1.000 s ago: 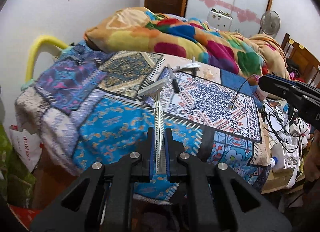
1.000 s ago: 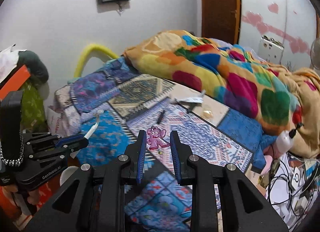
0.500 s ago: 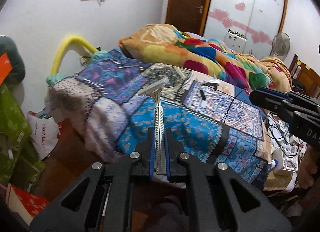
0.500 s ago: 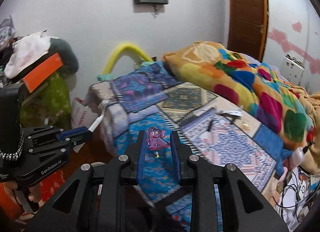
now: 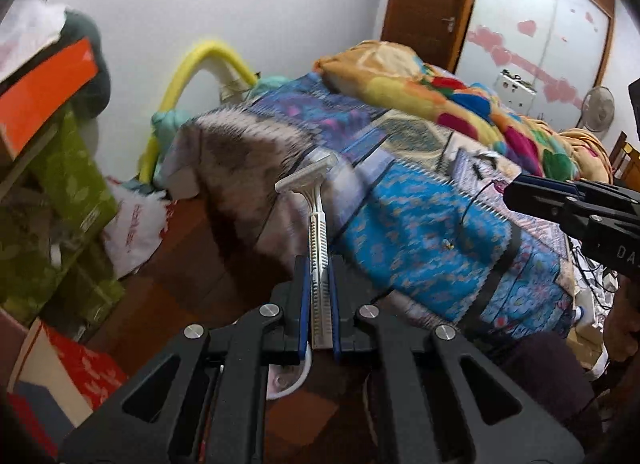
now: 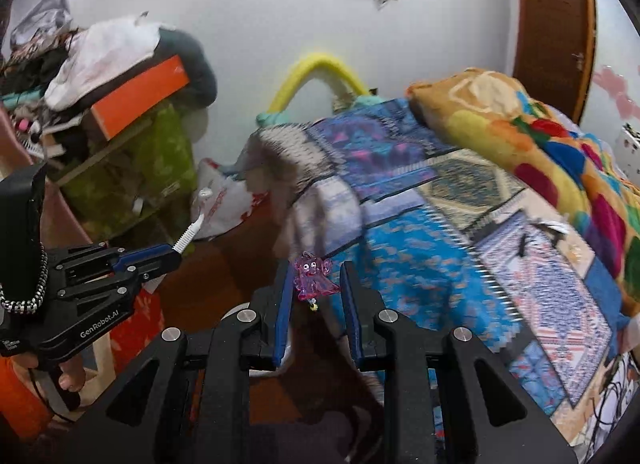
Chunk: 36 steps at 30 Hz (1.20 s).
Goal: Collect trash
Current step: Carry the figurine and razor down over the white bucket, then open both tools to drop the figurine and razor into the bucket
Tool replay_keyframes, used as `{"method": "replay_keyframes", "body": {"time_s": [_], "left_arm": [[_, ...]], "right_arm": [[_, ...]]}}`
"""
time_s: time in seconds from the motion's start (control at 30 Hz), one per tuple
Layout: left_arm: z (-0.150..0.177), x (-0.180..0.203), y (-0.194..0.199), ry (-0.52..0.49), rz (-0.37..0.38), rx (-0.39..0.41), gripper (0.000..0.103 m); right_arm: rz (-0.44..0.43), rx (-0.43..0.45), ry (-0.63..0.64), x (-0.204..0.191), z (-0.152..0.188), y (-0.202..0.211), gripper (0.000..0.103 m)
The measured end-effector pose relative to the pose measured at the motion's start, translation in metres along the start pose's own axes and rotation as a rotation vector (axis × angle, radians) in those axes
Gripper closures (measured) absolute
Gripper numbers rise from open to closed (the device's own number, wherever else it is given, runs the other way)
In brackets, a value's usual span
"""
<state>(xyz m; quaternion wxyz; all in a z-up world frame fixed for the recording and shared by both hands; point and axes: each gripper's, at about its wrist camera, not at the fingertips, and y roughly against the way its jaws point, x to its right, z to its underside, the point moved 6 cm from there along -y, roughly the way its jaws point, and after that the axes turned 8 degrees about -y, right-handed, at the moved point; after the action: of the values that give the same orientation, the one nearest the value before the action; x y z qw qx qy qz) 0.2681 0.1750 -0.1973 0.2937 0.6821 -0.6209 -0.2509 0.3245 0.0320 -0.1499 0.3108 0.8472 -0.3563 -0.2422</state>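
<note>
Razor (image 5: 319, 223) is clamped upright by its handle in the left gripper (image 5: 319, 284); a pink charm (image 6: 314, 275) is pinched in the right gripper (image 6: 316, 284), beside the bed (image 6: 420, 264).

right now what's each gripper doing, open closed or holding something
left gripper: closed on a white disposable razor, held by its handle.
right gripper: closed on a small pink translucent charm.
</note>
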Motion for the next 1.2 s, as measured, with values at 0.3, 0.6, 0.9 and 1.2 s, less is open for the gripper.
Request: {"method": "replay_keyframes", "body": {"time_s": [0.3,0.6,0.9,1.2], "left_arm": [[0.058,-0.052,-0.023,0.085,-0.02,-0.11,0.095],[0.106,-0.081,-0.079,0.163,-0.003,-0.268,0.095],[0.134,-0.094,-0.126,0.236,0.02,-0.377,0.095],[0.135,-0.1,-0.147,0.274,0.04,-0.398,0.093]], "right_arm": [[-0.032,-0.146,0.021,-0.04,0.032,-0.061,0.081],[-0.055,-0.299,0.033,-0.061,0.059,-0.117,0.081],[-0.087,-0.423,0.081,-0.086,0.074,-0.166,0.081],[-0.114,-0.494,0.096,-0.1,0.076,-0.193,0.075]]}}
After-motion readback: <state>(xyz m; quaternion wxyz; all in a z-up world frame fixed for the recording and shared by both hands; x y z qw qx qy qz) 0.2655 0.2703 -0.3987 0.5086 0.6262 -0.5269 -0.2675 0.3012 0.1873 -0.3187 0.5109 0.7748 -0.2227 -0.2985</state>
